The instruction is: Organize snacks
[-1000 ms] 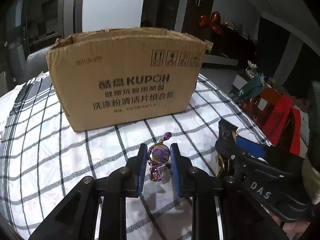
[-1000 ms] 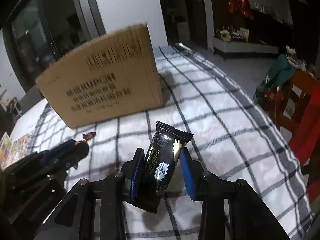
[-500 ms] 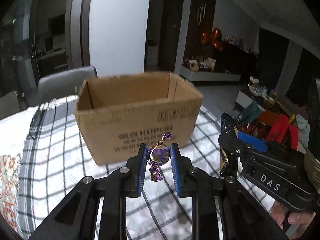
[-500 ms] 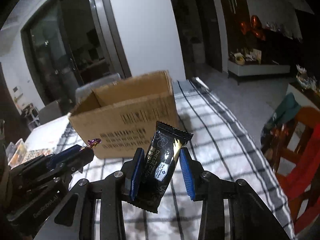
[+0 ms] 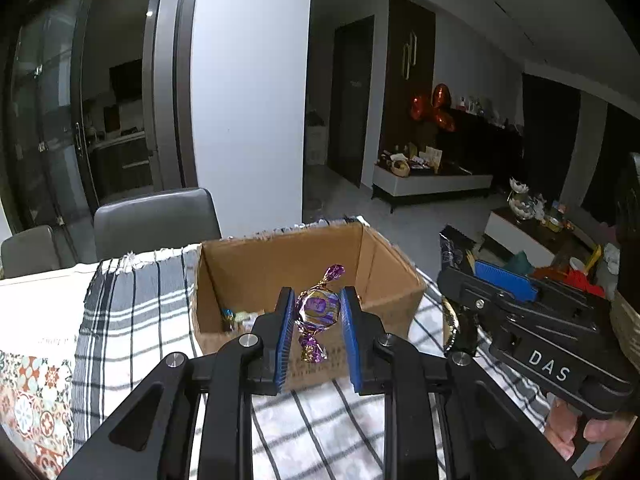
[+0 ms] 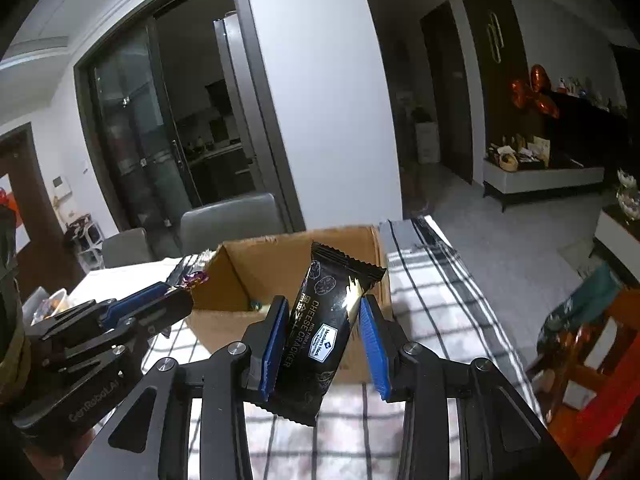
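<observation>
Up close, the left gripper (image 5: 316, 312) pinches a round purple foil-wrapped candy (image 5: 318, 307) between its blue pads, twisted ends sticking out above and below. Just beside it on the right, the right gripper (image 6: 324, 326) clamps a black cheese-cracker packet (image 6: 326, 320) (glossy, with a white label), tilted, its crimped top leaning right. Both snacks hang above the near edge of an open brown cardboard box (image 5: 384, 256), which stands on a black-and-white checked tablecloth (image 5: 132, 320); a few small wrapped pieces (image 5: 236, 317) lie inside at its left corner. Farther off, grey chairs (image 5: 156, 220) line the table's far side.
</observation>
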Demonstrator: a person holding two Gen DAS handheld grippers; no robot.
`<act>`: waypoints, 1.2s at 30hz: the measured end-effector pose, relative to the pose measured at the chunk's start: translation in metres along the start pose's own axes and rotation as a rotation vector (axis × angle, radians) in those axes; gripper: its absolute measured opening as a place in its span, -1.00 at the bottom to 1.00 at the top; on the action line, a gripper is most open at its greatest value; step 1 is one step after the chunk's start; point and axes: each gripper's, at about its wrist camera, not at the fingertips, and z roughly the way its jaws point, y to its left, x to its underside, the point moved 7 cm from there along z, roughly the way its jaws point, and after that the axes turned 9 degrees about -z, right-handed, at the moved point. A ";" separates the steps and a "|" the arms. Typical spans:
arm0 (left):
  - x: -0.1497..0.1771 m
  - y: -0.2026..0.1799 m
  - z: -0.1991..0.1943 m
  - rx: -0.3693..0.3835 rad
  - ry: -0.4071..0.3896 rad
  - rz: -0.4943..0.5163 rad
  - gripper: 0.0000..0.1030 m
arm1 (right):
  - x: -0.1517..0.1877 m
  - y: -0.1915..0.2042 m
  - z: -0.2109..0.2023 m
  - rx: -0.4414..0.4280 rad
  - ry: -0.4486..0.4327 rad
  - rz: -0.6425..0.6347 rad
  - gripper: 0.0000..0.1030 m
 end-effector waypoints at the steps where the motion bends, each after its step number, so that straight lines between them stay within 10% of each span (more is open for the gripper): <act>1: -0.003 0.002 0.003 -0.001 0.000 -0.005 -0.54 | -0.004 0.000 0.003 -0.004 0.000 -0.005 -0.26; 12: -0.028 0.029 0.055 -0.019 0.020 -0.060 -0.53 | -0.042 0.004 0.068 -0.032 0.025 -0.104 -0.26; 15: -0.030 0.034 0.071 -0.031 0.035 -0.062 -0.06 | -0.042 0.008 0.084 -0.033 0.047 -0.142 -0.23; 18: -0.029 0.044 0.074 -0.070 0.035 -0.072 -0.04 | -0.039 0.007 0.091 0.014 0.055 -0.164 0.21; 36: 0.030 0.029 -0.058 -0.205 -0.073 -0.052 0.79 | 0.010 0.016 -0.032 0.058 -0.012 -0.138 0.58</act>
